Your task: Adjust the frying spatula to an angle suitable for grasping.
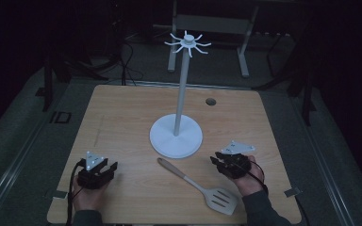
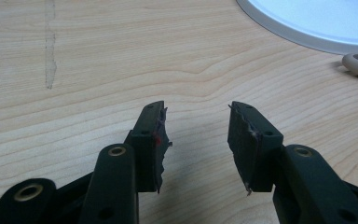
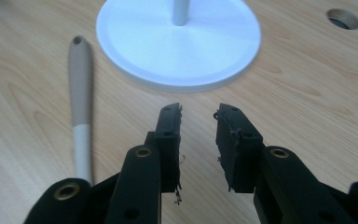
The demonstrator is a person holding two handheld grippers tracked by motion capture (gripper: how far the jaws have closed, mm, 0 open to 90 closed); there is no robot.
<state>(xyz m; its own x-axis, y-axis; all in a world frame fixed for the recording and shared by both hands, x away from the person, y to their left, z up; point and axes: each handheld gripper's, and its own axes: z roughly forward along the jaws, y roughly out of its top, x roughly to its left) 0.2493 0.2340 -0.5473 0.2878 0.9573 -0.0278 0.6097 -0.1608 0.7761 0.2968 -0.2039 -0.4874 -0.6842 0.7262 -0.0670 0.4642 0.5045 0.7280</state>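
Note:
A white stand (image 1: 176,136) with a round base, a tall pole and hooks at its top (image 1: 187,43) rises from the middle of the wooden table (image 1: 122,113). In front of it lies a slotted spatula (image 1: 199,186) with a beige handle end (image 3: 79,79) and a white blade. My left gripper (image 1: 108,167) rests at the front left, open and holding nothing (image 2: 196,123). At the front right sits my right gripper (image 1: 215,161), also open and holding nothing (image 3: 198,114), just right of the spatula's handle. The stand's base (image 3: 177,44) lies ahead of its jaws.
A round cable hole (image 1: 210,101) sits in the table at the back right. A pale scuff line (image 2: 50,46) marks the wood ahead of the left gripper. Beyond the table stand the legs of a white frame (image 1: 242,52) and cables on a dark floor.

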